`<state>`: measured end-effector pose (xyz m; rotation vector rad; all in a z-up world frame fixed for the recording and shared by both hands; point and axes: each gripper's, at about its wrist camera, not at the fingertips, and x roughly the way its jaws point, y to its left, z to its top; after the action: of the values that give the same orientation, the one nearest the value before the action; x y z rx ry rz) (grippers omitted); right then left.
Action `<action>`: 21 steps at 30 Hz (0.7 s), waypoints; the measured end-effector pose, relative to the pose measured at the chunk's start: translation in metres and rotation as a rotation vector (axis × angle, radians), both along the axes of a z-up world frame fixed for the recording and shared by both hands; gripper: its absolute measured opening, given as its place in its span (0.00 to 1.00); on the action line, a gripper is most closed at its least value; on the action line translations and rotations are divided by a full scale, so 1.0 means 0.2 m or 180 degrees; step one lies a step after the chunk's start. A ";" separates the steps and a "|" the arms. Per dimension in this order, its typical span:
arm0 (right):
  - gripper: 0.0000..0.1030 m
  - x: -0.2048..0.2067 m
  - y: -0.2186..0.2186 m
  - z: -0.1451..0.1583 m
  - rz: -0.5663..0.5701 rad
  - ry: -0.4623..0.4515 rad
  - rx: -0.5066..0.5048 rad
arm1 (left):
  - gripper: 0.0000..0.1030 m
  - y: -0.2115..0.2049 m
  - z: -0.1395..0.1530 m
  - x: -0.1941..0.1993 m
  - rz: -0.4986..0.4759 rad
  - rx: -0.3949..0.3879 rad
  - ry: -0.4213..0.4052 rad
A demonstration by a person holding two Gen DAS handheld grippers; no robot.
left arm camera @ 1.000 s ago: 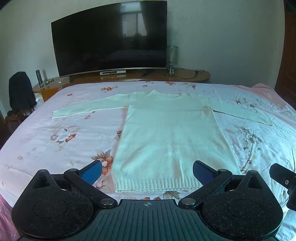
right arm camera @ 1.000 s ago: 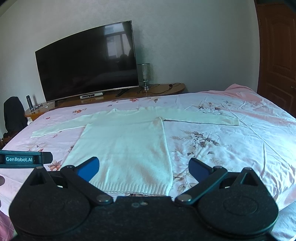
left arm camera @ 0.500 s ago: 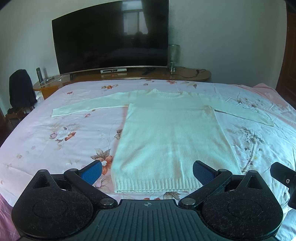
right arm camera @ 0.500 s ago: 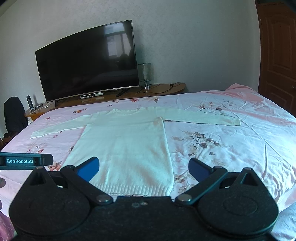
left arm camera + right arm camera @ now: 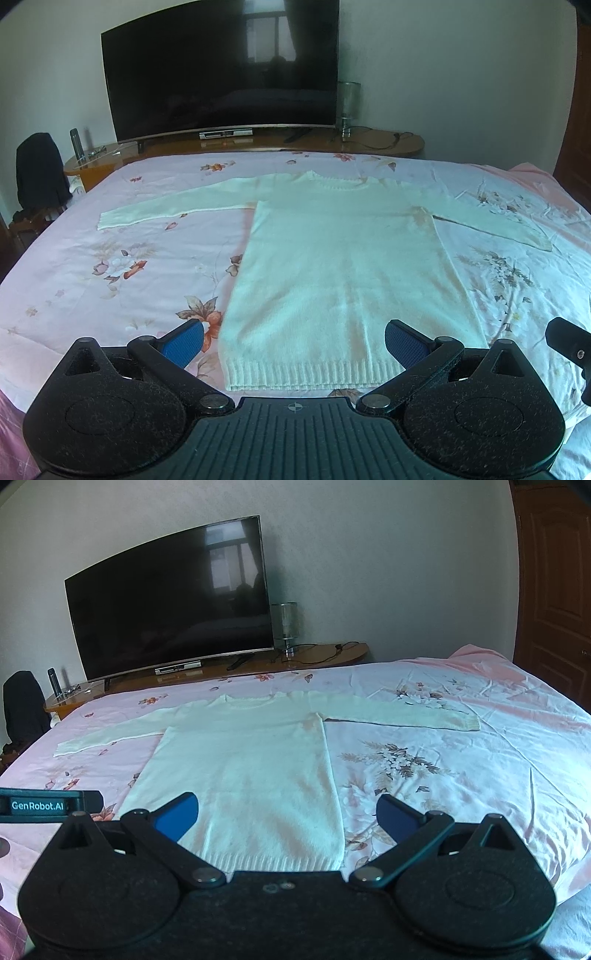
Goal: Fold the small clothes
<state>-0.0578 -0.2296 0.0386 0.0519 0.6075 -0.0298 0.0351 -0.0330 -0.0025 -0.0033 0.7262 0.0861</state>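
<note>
Both tongs slightly nearer sweater.

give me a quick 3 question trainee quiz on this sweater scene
1. True or false: the sweater is already folded in half.
2. What holds the sweater: A) floor B) bed C) chair
3. Fill in: both the left gripper and right gripper are ___.

Key: 1 false, it lies flat with both sleeves spread out. 2 B. 3 open, holding nothing.
</note>
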 end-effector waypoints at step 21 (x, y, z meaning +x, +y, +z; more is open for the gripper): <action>1.00 0.47 -0.11 -0.11 -0.0237 0.0027 -0.0032 | 1.00 0.00 -0.13 0.56 -0.0087 -0.0053 0.0166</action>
<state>0.0364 -0.2511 0.0168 0.0648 0.6138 -0.1053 0.1468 -0.0322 -0.0288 -0.0070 0.7789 0.0542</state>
